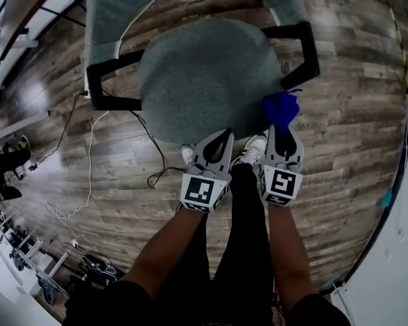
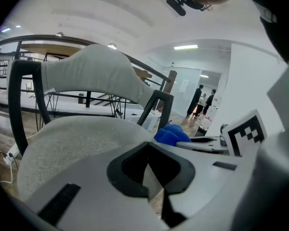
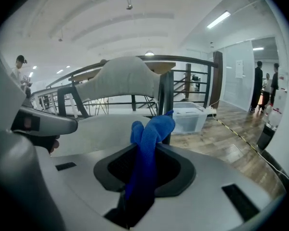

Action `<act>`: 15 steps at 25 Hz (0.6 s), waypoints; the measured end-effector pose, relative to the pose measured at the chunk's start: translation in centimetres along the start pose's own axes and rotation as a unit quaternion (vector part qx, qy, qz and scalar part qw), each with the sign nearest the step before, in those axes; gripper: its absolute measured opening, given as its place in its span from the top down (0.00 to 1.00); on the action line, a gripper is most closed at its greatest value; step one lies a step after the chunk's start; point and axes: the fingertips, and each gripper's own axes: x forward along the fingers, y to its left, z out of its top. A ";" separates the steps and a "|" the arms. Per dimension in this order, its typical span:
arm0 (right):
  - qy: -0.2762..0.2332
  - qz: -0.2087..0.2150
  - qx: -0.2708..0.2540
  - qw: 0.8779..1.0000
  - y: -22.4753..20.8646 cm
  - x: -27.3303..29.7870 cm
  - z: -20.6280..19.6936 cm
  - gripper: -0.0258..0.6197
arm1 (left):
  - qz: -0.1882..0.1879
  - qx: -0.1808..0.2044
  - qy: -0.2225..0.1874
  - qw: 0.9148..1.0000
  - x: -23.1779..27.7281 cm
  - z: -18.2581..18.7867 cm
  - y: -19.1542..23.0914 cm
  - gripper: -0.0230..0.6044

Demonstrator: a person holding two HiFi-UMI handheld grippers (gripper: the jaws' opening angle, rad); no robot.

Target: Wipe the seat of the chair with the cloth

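While the right gripper (image 1: 281,134) pinches the blue cloth (image 1: 281,109) at the chair seat's (image 1: 204,80) front-right edge, the seat lies ahead-left; left gripper (image 1: 223,138) jaws pressed together, empty

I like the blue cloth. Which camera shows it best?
The right gripper view: the blue cloth sits close, clamped in its jaws. The head view shows it small; the left gripper view, just a bit.

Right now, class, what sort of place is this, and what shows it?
Probably an open-plan workroom or lab rather than a home: a wood-plank floor, long ceiling strip lights, a glazed partition and a clear plastic storage bin on the floor.
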 end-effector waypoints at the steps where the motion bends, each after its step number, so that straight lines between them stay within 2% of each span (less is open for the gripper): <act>1: -0.005 0.004 -0.004 1.000 0.4 -0.6 1.0 0.82 | -0.001 0.001 -0.003 1.000 -0.5 0.9 -0.1 0.96; 6: -0.028 0.025 -0.017 0.999 4.1 -4.5 7.3 0.82 | 0.004 0.000 -0.019 1.000 -4.8 6.4 0.4 0.96; 9: -0.057 0.039 -0.026 0.997 6.1 -5.3 12.0 0.82 | 0.009 0.009 -0.049 0.999 -6.8 10.6 1.9 0.96; 12: -0.091 0.061 -0.039 0.993 8.3 -6.2 17.3 0.82 | 0.024 0.024 -0.088 0.996 -9.5 15.8 3.9 0.96; 15: -0.116 0.076 -0.055 0.989 10.0 -7.9 21.9 0.82 | 0.051 0.045 -0.106 0.992 -12.2 20.4 5.8 0.96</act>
